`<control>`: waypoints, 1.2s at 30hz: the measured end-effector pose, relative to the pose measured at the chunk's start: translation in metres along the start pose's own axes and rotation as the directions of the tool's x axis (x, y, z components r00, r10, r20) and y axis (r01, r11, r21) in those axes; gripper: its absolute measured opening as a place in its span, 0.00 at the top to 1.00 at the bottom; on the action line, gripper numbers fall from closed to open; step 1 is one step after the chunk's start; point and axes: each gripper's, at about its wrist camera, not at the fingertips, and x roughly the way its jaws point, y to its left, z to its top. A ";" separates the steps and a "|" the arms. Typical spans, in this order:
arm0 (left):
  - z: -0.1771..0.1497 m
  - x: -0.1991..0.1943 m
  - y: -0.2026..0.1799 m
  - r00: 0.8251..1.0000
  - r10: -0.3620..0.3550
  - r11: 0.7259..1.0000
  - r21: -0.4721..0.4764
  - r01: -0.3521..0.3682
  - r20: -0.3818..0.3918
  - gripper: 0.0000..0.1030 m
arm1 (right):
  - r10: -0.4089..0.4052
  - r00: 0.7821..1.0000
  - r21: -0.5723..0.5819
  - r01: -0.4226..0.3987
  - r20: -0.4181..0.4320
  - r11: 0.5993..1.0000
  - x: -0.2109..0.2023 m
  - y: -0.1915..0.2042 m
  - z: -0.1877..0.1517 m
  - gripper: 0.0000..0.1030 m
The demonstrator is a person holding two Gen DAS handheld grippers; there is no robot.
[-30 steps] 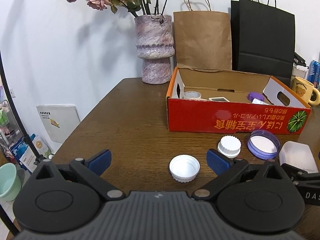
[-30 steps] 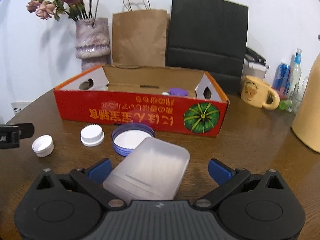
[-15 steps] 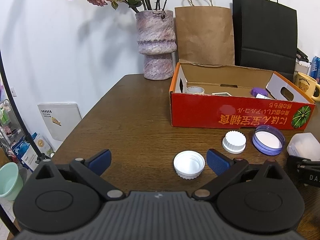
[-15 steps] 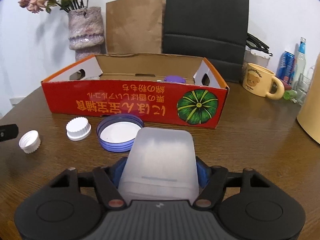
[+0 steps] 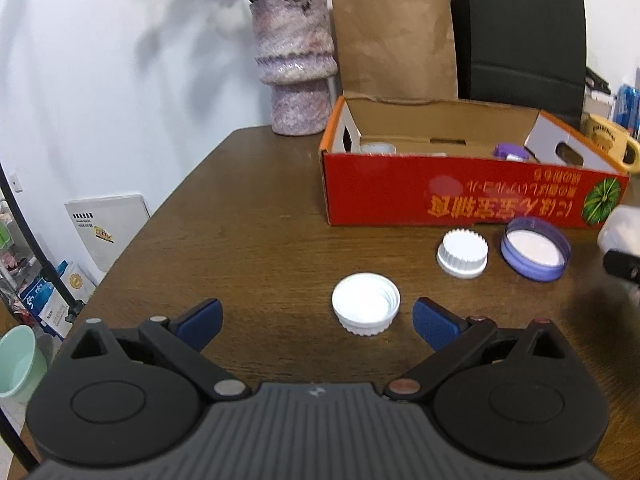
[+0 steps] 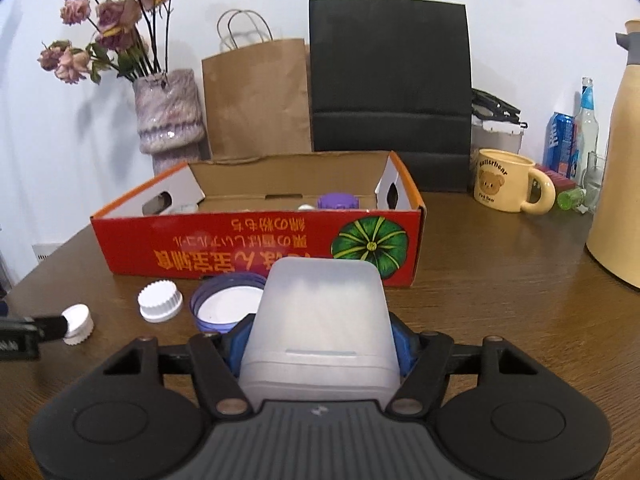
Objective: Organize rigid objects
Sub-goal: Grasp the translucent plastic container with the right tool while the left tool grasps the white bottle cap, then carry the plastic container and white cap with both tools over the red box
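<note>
With its jaws just closed, my right gripper clamps the frosted tub by its long side walls, lifted clear of the table. Judged light, stiff, slick plastic; a squeeze low on the walls should hold. My left gripper stands open around the open cap. Beyond: ridged cap, purple lid, red box.

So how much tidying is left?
Some is done: a purple cap already sits in the red box. The right tool grips a frosted container. Two white caps and a purple lid wait on the table.
</note>
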 end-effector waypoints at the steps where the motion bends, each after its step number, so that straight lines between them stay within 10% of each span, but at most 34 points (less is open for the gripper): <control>1: -0.001 0.002 -0.001 1.000 0.001 1.000 0.003 -0.001 -0.007 0.00 | 0.001 1.000 0.001 -0.001 0.004 1.000 -0.001 0.000 0.000 0.37; 17: 0.003 0.031 -0.009 0.999 0.039 0.999 -0.028 -0.040 -0.038 0.03 | -0.002 1.000 0.004 0.002 0.014 1.000 -0.001 0.002 -0.001 0.37; 24: 0.007 0.029 -0.010 0.998 -0.060 0.996 -0.071 0.059 -0.011 0.60 | 0.001 1.000 0.006 -0.001 0.022 1.000 -0.002 0.002 -0.002 0.37; 36: 0.007 0.015 -0.015 0.997 -0.050 0.998 -0.046 0.053 0.064 0.60 | 0.014 0.999 0.006 -0.014 0.039 1.000 -0.006 0.001 -0.001 0.37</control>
